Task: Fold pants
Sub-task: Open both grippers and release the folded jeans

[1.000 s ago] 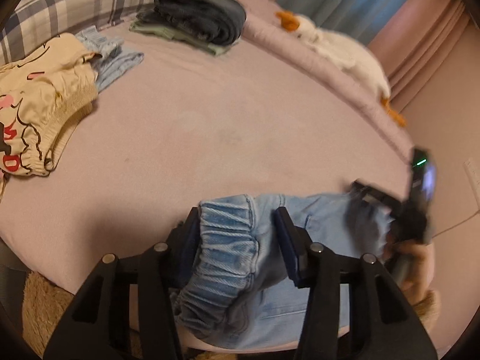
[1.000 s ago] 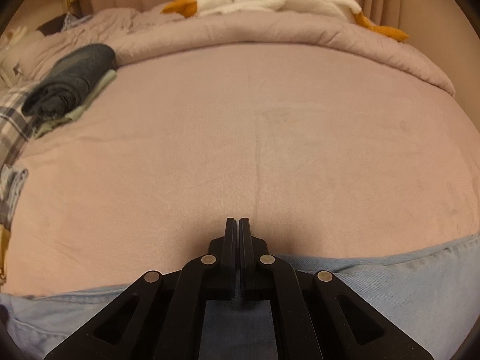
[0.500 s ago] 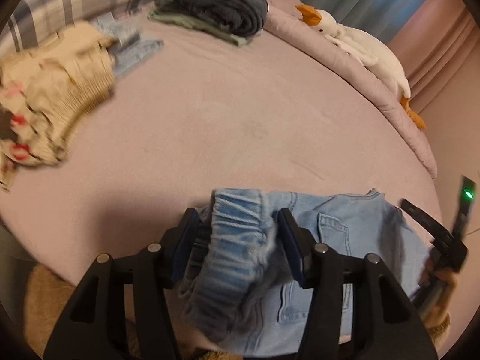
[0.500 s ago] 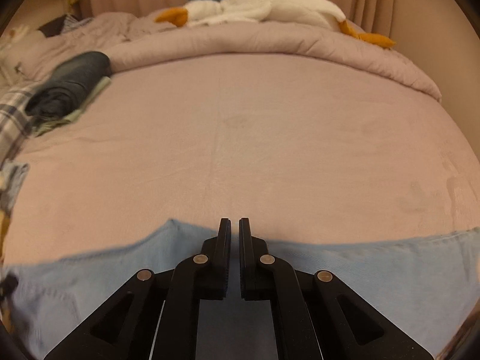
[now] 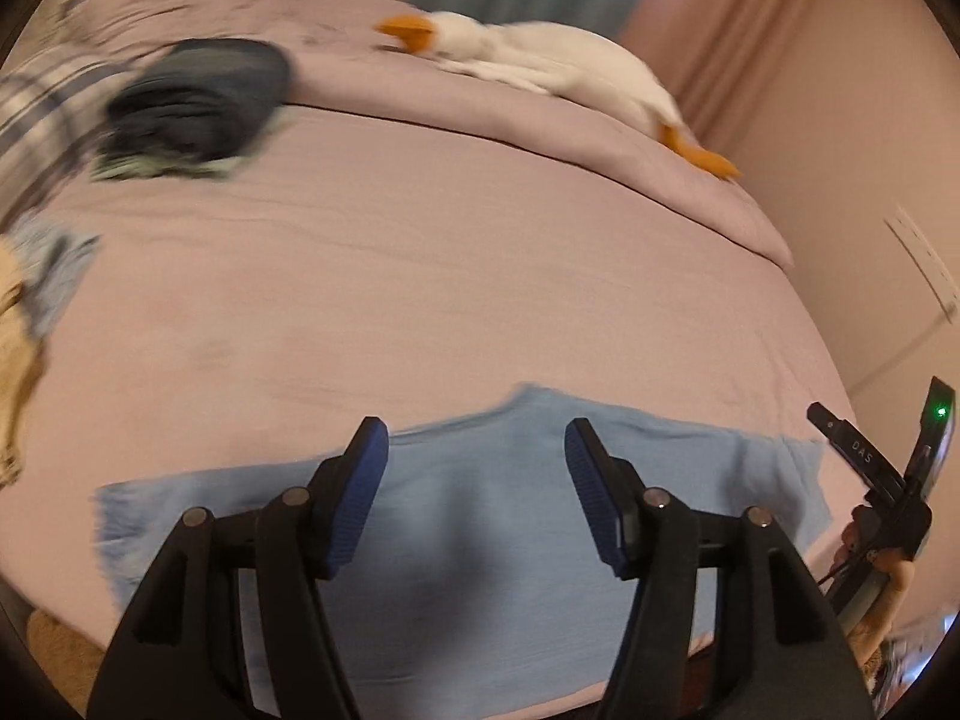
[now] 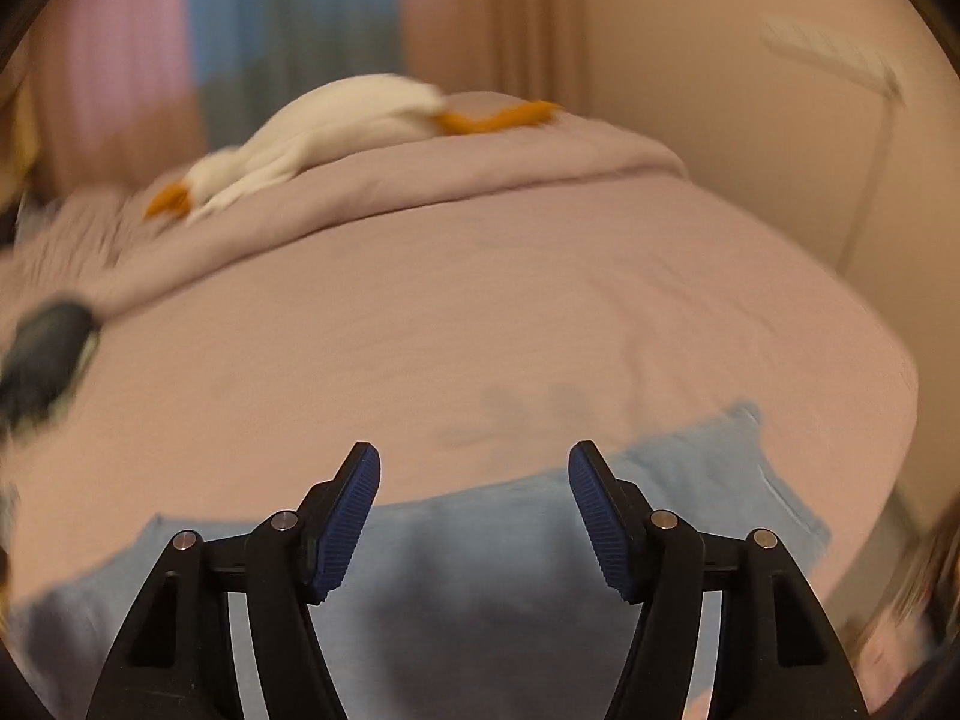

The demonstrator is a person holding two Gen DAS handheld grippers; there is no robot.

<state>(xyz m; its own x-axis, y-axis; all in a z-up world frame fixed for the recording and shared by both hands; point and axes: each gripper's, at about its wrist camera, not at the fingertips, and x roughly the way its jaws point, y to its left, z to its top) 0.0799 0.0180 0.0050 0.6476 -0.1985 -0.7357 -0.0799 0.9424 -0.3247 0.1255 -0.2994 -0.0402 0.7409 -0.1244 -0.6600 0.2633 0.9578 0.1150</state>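
The bed (image 5: 480, 252), under a mauve cover, fills both views. At its near edge, around six o'clock, the light-blue denim pants (image 5: 480, 510) lie spread flat across the cover, reaching from about eight o'clock to four o'clock in the left wrist view. No crease or doubled layer shows, so I judge the laying-out is finished and the folding proper has not begun: each fold, and any carrying to a pile, is left to do.

At eleven o'clock in the left view a folded dark garment (image 5: 198, 102) rests on a paler green one, probably pieces already done; it is blurred. At one o'clock a white plush goose (image 5: 540, 60) with orange beak and feet lies along the rolled duvet. At nine o'clock, the edge of a cream garment (image 5: 15, 360) and a bluish one shows.

The left gripper (image 5: 477, 456) hangs over the middle of the pants, jaws spread wide, grasping nothing. The right gripper (image 6: 474, 486) likewise stands released above the denim, empty; its body also shows at four o'clock in the left view.
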